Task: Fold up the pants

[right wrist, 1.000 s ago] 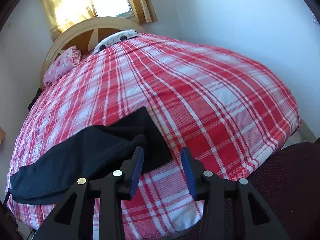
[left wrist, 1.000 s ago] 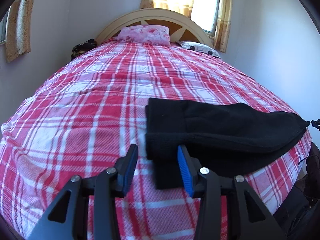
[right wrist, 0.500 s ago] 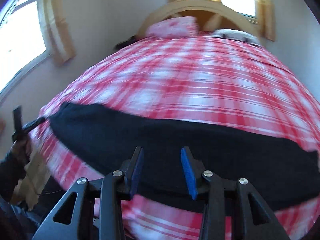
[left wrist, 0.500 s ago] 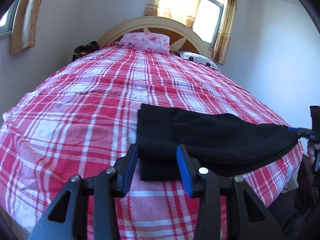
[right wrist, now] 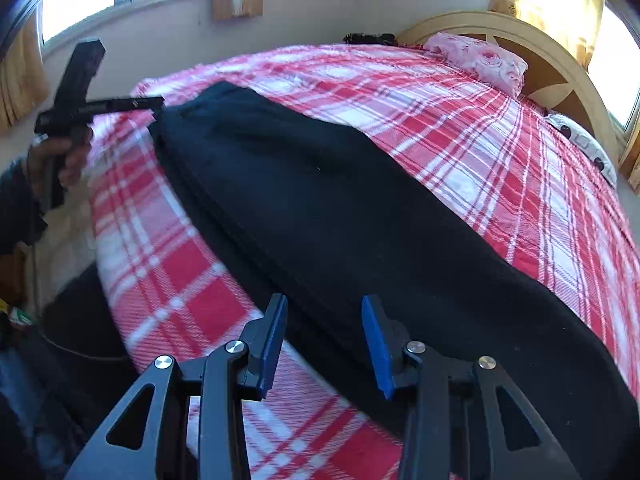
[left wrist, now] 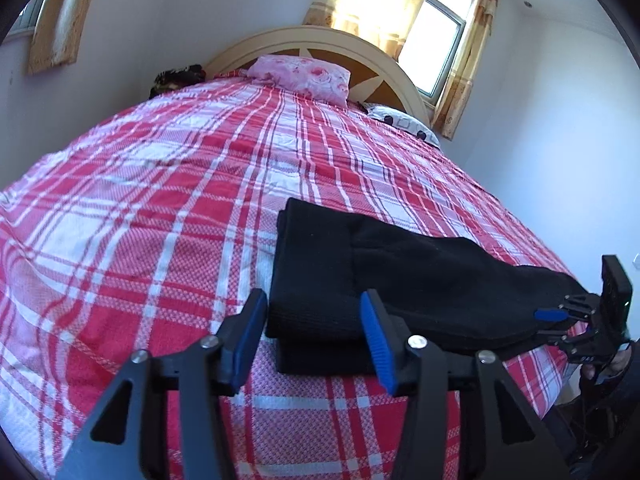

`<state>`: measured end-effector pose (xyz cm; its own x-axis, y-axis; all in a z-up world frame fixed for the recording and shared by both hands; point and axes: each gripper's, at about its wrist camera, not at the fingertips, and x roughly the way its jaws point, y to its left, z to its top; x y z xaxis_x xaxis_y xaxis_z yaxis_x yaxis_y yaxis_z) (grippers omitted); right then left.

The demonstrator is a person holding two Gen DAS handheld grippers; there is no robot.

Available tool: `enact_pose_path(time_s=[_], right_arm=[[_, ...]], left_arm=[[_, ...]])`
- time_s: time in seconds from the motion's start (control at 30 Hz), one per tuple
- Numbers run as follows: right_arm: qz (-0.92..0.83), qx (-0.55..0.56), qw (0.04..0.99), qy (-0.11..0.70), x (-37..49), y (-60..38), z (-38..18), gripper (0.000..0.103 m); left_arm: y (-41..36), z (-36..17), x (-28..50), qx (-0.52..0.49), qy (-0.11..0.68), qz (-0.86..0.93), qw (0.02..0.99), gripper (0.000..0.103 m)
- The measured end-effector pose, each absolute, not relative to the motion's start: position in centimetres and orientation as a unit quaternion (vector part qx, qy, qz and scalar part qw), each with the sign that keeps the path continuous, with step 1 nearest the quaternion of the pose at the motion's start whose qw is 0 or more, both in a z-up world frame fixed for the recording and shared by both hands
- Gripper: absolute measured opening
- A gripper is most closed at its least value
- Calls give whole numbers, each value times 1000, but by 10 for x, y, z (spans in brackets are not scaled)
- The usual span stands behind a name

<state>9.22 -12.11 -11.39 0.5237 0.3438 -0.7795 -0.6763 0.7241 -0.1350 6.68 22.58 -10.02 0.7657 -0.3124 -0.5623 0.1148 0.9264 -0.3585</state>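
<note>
And here we are on the bed (left wrist: 168, 200), red-and-white plaid cover spread wide, with the black pants (left wrist: 392, 280) lying folded lengthwise across the lower right of the left wrist view. The left gripper (left wrist: 314, 340) sits at the bottom centre of that frame, its blue pads (left wrist: 376, 340) parted and spreading wider right now; one end of the pants lies between them, but the pads do not look pressed onto the cloth, which rests flat on the cover. At the far right edge of the same view, the right gripper (left wrist: 560, 322) shows up side-on at the other end of the pants, a hand (left wrist: 608, 364) wrapped round its handle. Switch to the right wrist view: the pants (right wrist: 320, 208) run as a long dark band from the upper left down to the lower right of the frame, close to the bed's edge. The right gripper (right wrist: 324, 344) hangs at the bottom centre, jaws set partly apart, the dark fabric showing between and beyond them; nothing appears clamped. In the upper left of this frame the left gripper (right wrist: 154, 106) pokes in at the pants' end, hand (right wrist: 60, 156) below it. A pink floral pillow (left wrist: 300, 78) and the cream headboard (left wrist: 304, 38) sit at the top.
</note>
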Motion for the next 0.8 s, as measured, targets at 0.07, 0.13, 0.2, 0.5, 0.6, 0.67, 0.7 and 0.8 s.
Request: enact_pose_path(time_s=[0.07,0.13,0.2,0.5,0.6,0.67,0.7,0.8], right_arm=[[296,-225,843,388,95,-122,-118,41],[300,-222,845,384,97,-122,-118,37],[303,-223,845,381,96,-122,-115,10],[319,-194,850,373,88,-133,-95,4],[316,-210,840,387,86,-132,-106,1],[315,-209,834,402,86,-134,-118,1],[316,-200,835,403,87,-137,-122,1],[317,-175,841,403,88,-140,-118,1]], left_arm=[[222,-101,69,-154,320,-116,927,52],[219,-101,73,-143,322,-110,929,38],[222,-104,78,-143,335,-101,926,9],[237,-104,65,-159,331,-99,925,9],[238,-109,65,-156,336,-90,924,9],[238,-110,66,-157,336,-88,924,9],[237,-109,66,-154,337,-85,925,9],[236,-103,63,-137,334,-65,930,9]])
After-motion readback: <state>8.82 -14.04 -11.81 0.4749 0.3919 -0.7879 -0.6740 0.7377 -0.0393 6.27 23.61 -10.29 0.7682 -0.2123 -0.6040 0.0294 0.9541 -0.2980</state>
